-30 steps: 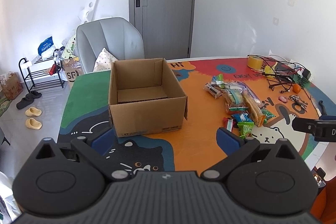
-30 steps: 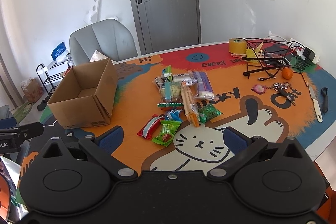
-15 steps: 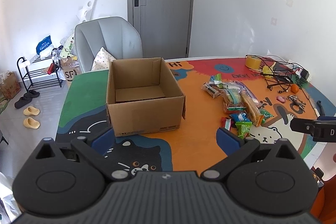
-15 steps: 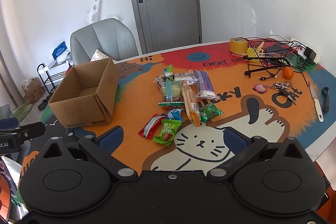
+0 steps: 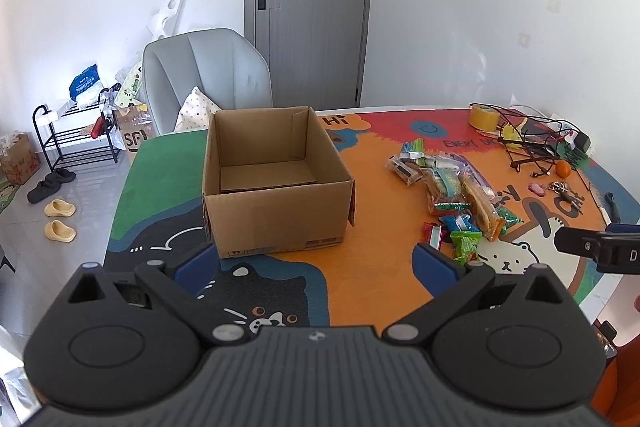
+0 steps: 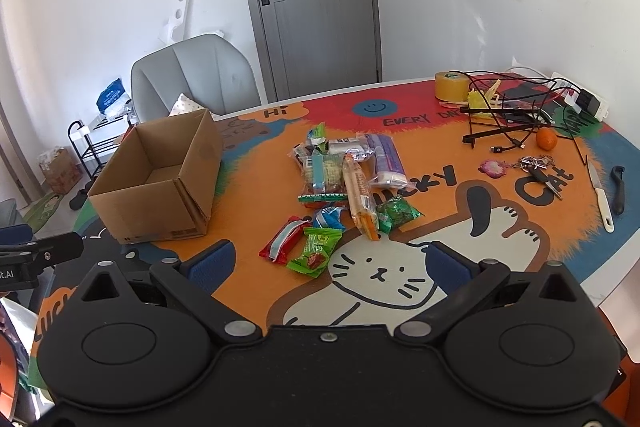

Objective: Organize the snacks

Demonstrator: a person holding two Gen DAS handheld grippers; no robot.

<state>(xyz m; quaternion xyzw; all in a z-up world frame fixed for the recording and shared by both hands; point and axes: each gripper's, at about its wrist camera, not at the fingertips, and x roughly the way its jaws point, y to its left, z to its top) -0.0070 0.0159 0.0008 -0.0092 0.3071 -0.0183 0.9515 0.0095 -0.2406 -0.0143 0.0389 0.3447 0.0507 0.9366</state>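
Observation:
An open, empty cardboard box (image 5: 276, 183) stands on the table's left part; it also shows in the right wrist view (image 6: 160, 179). A pile of several snack packets (image 6: 344, 187) lies in the middle of the colourful cat mat, right of the box, also in the left wrist view (image 5: 452, 195). A green packet (image 6: 316, 251) and a red packet (image 6: 280, 239) lie nearest. My left gripper (image 5: 316, 263) is open and empty, in front of the box. My right gripper (image 6: 328, 263) is open and empty, just short of the green packet.
A yellow tape roll (image 6: 452, 87), a black wire rack with cables (image 6: 508, 115), an orange (image 6: 546, 139), keys (image 6: 536, 167), a knife (image 6: 600, 195) and a peeler (image 6: 618, 183) lie at the right. A grey chair (image 5: 208, 79) stands behind the table. A shoe rack (image 5: 76, 139) is on the floor at the left.
Both grippers have pulled back and risen slightly; the box and snacks look a little farther away. Nothing on the table has moved.

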